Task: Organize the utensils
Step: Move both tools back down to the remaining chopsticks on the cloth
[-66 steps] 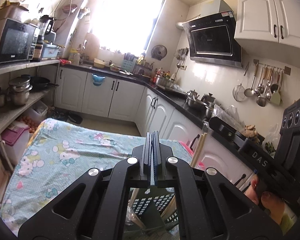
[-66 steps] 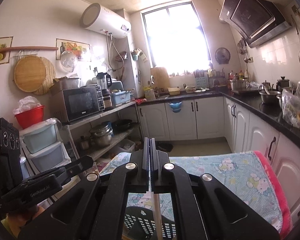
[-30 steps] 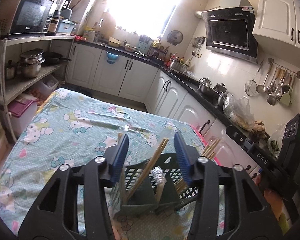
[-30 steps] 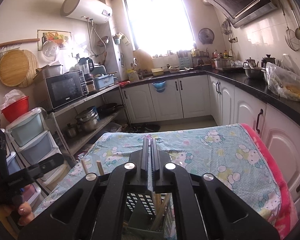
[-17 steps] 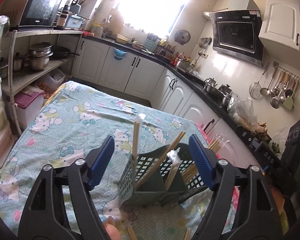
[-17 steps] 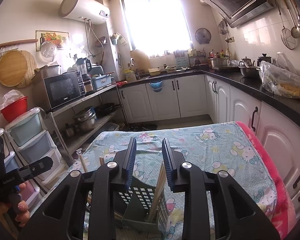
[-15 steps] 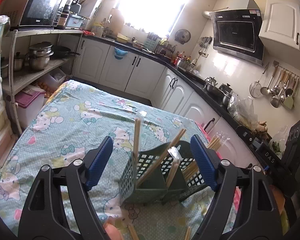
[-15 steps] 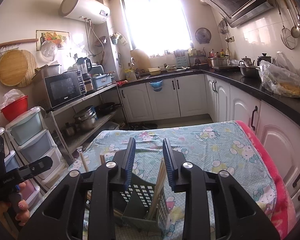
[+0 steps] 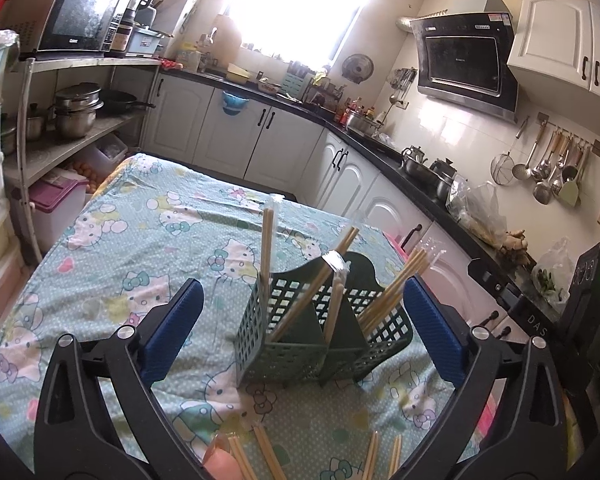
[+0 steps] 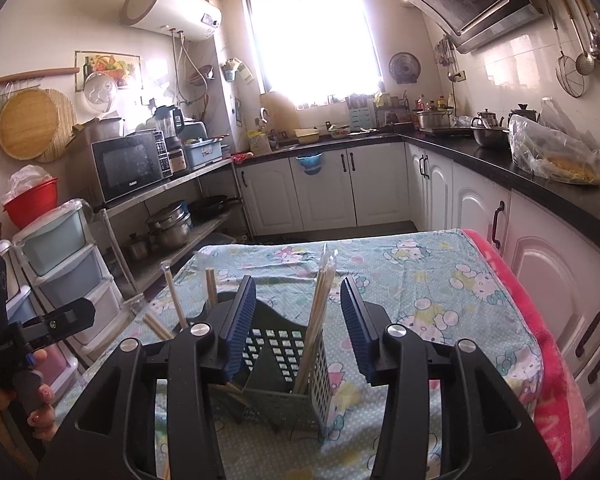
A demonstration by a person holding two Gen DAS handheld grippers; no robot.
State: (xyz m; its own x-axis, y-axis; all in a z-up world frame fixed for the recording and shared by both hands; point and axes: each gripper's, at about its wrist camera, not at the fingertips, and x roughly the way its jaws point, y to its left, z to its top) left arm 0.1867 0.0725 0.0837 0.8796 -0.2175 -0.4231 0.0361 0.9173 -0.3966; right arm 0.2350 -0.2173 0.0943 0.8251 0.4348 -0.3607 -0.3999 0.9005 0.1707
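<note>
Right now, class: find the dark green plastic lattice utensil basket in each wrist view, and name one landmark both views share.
Left wrist: the dark green plastic lattice utensil basket stands centre, between the open blue pads.
Right wrist: the basket stands low centre, partly behind the left pad.
Shared landmark: the bright kitchen window.

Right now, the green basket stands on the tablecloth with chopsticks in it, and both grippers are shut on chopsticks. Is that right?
Not quite. The green basket does stand on the tablecloth with chopsticks in it, but neither gripper grips any: the left gripper and right gripper have jaws opening, pads clear, as both wrist views show.
</note>
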